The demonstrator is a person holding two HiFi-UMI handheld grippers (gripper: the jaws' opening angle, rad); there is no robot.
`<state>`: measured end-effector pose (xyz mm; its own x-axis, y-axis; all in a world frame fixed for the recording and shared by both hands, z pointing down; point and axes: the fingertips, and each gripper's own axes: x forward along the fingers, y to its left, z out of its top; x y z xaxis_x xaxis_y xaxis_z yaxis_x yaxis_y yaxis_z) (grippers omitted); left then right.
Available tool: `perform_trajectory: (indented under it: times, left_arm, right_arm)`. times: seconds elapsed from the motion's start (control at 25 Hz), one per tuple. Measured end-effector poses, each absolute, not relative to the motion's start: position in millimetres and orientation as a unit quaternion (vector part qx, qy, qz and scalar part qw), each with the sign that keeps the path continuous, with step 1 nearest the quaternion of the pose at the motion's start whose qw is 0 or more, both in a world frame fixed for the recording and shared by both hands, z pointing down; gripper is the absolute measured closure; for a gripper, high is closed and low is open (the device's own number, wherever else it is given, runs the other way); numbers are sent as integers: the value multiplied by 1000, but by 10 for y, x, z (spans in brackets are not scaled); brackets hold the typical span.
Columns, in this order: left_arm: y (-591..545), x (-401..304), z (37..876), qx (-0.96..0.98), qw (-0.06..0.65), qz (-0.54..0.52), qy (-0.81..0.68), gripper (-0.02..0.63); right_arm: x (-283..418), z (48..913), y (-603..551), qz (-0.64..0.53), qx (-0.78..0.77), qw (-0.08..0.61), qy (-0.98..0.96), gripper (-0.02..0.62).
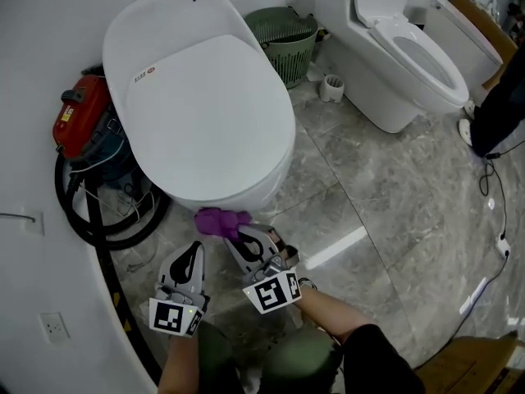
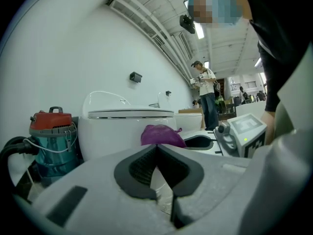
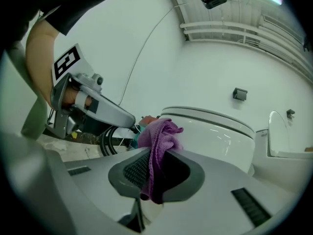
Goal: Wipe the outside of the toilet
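Observation:
A white toilet [image 1: 205,121] with its lid down fills the upper left of the head view. My right gripper [image 1: 243,238] is shut on a purple cloth [image 1: 220,221], and the cloth sits at the lower front of the bowl [image 3: 220,141]. In the right gripper view the purple cloth [image 3: 157,146] hangs pinched between the dark pads. My left gripper [image 1: 194,254] is shut and holds nothing, a little to the left of the right one and short of the bowl. In the left gripper view the cloth [image 2: 161,135] shows just beyond its jaws, in front of the toilet [image 2: 127,126].
A red and teal vacuum cleaner [image 1: 86,125] with a black hose [image 1: 98,228] stands left of the toilet against the wall. A green basket [image 1: 287,35] sits behind. A second toilet [image 1: 402,56] with its lid up stands at upper right. Cables [image 1: 492,203] lie on the marble floor.

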<state>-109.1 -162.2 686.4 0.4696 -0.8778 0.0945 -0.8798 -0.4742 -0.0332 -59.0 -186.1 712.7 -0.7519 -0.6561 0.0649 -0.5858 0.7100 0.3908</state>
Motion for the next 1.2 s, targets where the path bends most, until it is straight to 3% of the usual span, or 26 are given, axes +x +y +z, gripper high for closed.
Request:
perform_trajectory:
  times: [0.4, 0.68, 0.96, 1.2]
  left_arm:
    - [-1636, -954, 6917, 866, 8, 44, -497, 600]
    - [-1630, -904, 6962, 871, 2, 56, -487, 600]
    - [-1556, -845, 6982, 878, -7, 63, -475, 600]
    - [-1533, -854, 6986, 882, -17, 60, -467, 600]
  right_arm:
    - [352, 7040, -2301, -114, 467, 46, -876, 546]
    - [1123, 7232, -2951, -50, 565, 52, -822, 546]
    - [1464, 7376, -3367, -31, 609, 66, -790, 546]
    - [1429, 7284, -3044, -31, 604, 47, -795, 546]
